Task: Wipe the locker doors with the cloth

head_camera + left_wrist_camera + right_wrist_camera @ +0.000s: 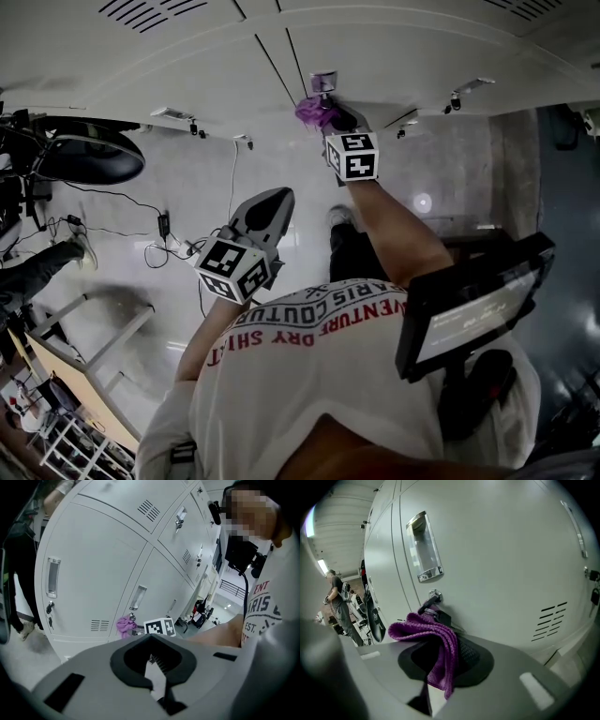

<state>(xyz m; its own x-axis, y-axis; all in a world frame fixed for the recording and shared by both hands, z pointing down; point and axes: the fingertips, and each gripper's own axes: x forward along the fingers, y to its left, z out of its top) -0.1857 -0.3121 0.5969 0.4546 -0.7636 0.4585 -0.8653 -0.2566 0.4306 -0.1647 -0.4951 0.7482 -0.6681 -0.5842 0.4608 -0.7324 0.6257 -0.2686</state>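
A purple cloth [437, 634] hangs bunched between the jaws of my right gripper [440, 645], which is shut on it. It is held against a white locker door [501, 564], just under the lock with keys [433, 597] and the recessed handle [424, 548]. The head view shows the cloth [314, 112] at the right gripper [328, 118], pressed to the lockers [187, 47]. My left gripper [273, 200] hangs lower and away from the doors, jaws together and holding nothing. From the left gripper [152, 643] view, the cloth [124, 625] sits low on the lockers [93, 573].
Cables and a plug [161, 228] lie on the pale floor left of me. A dark round seat [89, 155] and someone's shoe [58, 258] are at far left, a wooden frame [75, 366] at lower left. A screen [473, 305] hangs by my right side. Another person [337, 603] stands down the aisle.
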